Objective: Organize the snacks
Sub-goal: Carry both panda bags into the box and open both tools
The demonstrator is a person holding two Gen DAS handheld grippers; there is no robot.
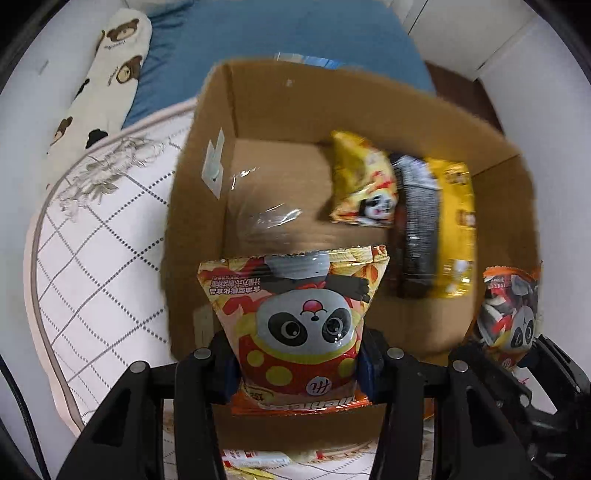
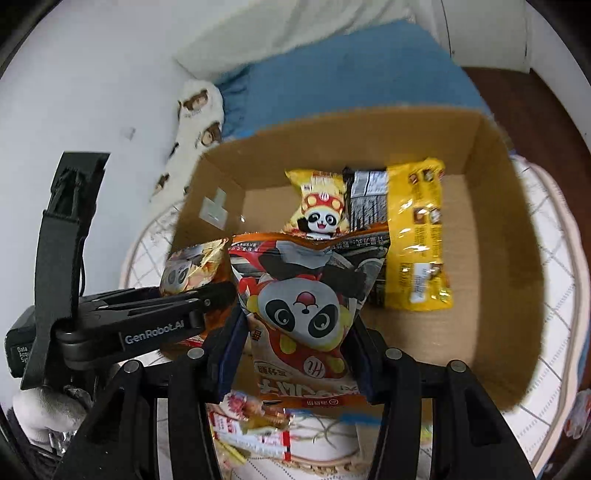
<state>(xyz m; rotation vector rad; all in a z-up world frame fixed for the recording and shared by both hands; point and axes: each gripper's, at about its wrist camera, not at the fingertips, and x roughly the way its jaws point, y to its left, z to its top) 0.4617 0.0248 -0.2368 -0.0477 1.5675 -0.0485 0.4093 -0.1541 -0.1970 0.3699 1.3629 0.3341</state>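
Observation:
My left gripper (image 1: 295, 365) is shut on a cream-and-orange panda snack bag (image 1: 295, 314), which hangs over the near left edge of an open cardboard box (image 1: 207, 155). My right gripper (image 2: 295, 350) is shut on an orange-and-black panda snack bag (image 2: 306, 295) over the box's (image 2: 509, 229) near edge. Each gripper shows in the other's view: the right gripper (image 1: 517, 350) with its bag (image 1: 509, 314), the left gripper (image 2: 199, 295) with its bag (image 2: 192, 269). Inside the box lie a yellow panda bag (image 1: 364, 181) (image 2: 317, 206) and a long yellow-and-black packet (image 1: 439, 229) (image 2: 413, 236).
The box stands on a white quilted mattress (image 1: 103, 258) with a blue sheet (image 1: 280, 33) and a bear-print pillow (image 1: 107, 81) behind it. Loose red-and-white snack packets (image 2: 251, 428) lie on the mattress below my grippers. A white-gloved hand (image 2: 44, 410) holds the left gripper.

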